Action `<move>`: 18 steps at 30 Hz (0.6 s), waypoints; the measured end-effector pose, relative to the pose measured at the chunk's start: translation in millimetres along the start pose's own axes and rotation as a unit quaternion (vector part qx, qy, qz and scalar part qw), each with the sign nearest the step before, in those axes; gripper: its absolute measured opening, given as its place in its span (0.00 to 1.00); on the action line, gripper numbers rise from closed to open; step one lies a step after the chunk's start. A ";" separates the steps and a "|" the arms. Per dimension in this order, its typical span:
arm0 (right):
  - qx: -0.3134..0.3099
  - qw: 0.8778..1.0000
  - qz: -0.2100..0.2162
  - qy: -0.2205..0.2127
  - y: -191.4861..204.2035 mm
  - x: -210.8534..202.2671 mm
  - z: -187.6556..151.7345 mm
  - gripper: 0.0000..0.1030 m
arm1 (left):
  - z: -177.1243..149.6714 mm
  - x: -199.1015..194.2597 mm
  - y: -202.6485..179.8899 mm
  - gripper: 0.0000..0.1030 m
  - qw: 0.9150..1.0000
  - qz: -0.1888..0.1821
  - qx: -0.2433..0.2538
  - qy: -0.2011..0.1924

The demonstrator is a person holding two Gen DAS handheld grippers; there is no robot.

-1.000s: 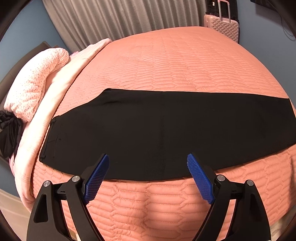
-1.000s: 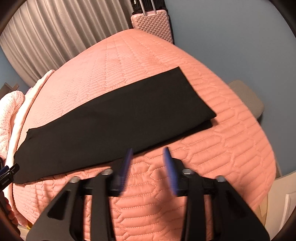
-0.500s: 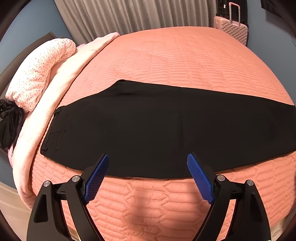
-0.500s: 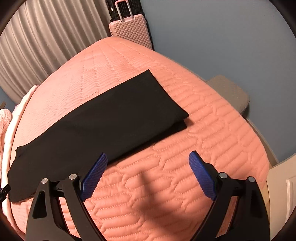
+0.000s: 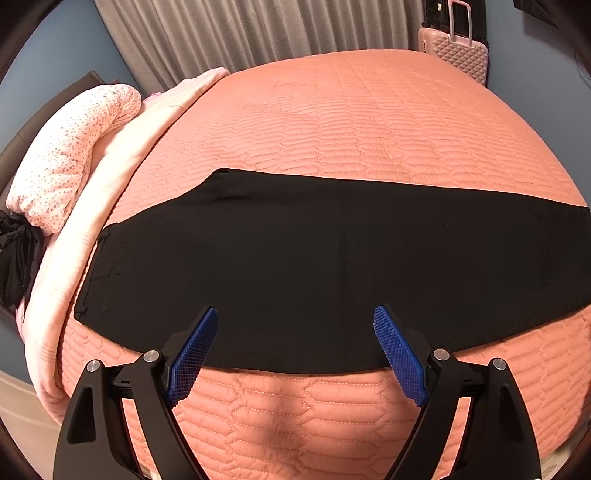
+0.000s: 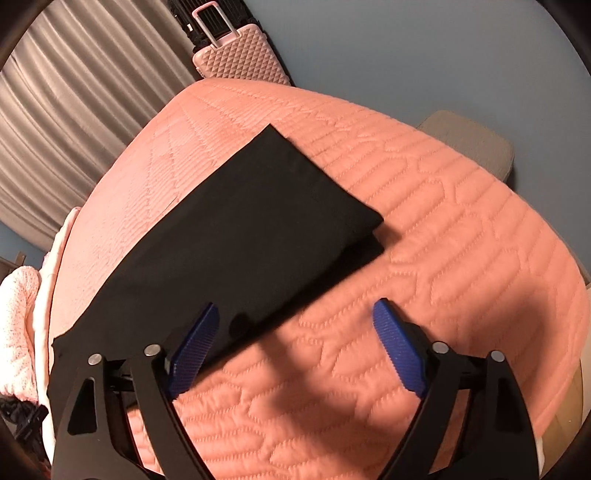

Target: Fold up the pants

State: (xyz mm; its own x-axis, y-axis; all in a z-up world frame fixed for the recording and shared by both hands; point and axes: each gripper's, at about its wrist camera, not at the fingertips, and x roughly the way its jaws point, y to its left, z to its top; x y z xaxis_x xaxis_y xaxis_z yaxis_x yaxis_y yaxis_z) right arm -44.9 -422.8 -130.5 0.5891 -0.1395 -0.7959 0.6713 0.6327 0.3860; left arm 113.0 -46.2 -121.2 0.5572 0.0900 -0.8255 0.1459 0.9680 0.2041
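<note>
- Left wrist view: salmon quilted bedspread fills the frame. At left, a pale pink blanket runs along the bed's edge, with a dotted pink pillow on top and a bunched black cloth below it.
- Grey pleated curtain behind the bed; pink hard-shell suitcase at upper right against the blue wall.
- Black pants lie flat across the bed as a long band, folded lengthwise, waistband end at left with faint seam lines, the other end running out of frame at right. Near edge is close to the bed's front edge.
- Left tool hangs over the pants' near edge, its blue pads wide apart and nothing between them; contact with the fabric cannot be told.
- Right wrist view: same bedspread, curtain upper left, suitcase at top, a grey cushioned seat beyond the bed at right.
- Pants run diagonally, the hem end at upper right showing two stacked layers slightly offset at the corner.
- Right tool stands spread wide and empty; its left pad overlaps the pants' near edge, its right pad is over bare quilt. A shadow falls across the bedspread between them.
</note>
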 end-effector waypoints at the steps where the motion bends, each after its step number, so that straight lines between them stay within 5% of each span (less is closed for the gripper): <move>1: 0.006 1.000 0.003 -0.002 -1.1 2.5 3.1 0.80 | 0.2 1.0 0.2 0.82 1.000 0.000 -0.001 0.001; 7: 0.040 0.999 0.018 -0.011 -9.2 22.9 23.5 0.63 | -2.6 6.7 9.1 0.82 1.000 0.005 -0.011 0.007; 11: 0.055 0.998 0.011 -0.017 -14.7 27.3 30.7 0.27 | -5.2 10.4 18.7 0.82 1.000 0.008 -0.019 0.013; 15: 0.032 0.999 0.009 -0.014 -7.3 26.1 28.6 0.23 | -7.5 13.1 25.6 0.82 1.000 0.010 -0.024 0.016; 18: 0.072 0.997 0.034 -0.013 -20.9 27.2 29.6 0.24 | -9.8 15.1 27.2 0.82 0.999 0.007 -0.027 0.021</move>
State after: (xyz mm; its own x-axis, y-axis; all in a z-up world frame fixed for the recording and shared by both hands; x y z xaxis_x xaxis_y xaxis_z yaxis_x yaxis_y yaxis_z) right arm -29.6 -462.4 -146.4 0.6453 -0.1203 -0.7544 0.6858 0.5263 0.5028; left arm 117.3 -16.3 -133.3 0.5236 0.1123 -0.8445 0.0929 0.9778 0.1876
